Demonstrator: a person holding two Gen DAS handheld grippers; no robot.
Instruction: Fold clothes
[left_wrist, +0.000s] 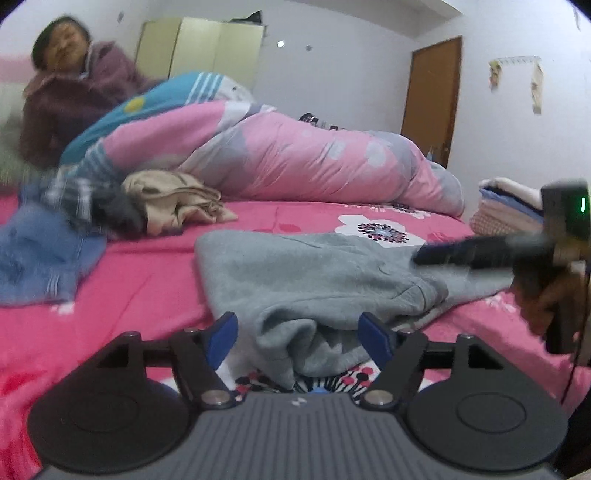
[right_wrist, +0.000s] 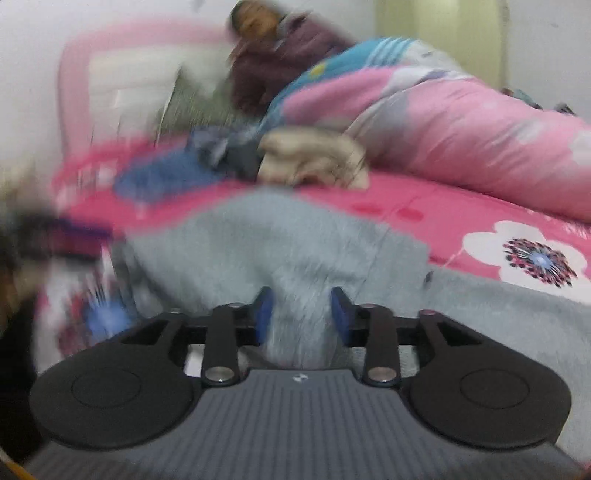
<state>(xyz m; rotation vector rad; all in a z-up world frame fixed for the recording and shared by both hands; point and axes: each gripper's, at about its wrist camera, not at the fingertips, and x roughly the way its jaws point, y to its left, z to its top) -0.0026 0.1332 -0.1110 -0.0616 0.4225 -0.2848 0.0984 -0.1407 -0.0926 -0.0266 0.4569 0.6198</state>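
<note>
Between both fingers (left_wrist: 376, 338): grey garment (left_wrist: 295, 273)

right tongs (right_wrist: 301, 314) agape | grey garment (right_wrist: 280, 251) between pads, untouched | pink bedsheet (right_wrist: 424, 206)

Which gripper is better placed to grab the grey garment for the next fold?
Left, probably. The left gripper stands open around a bunched edge of the grey garment, which it could pinch. The right gripper is open over flatter cloth with no clear edge, though that view is blurred.
</note>
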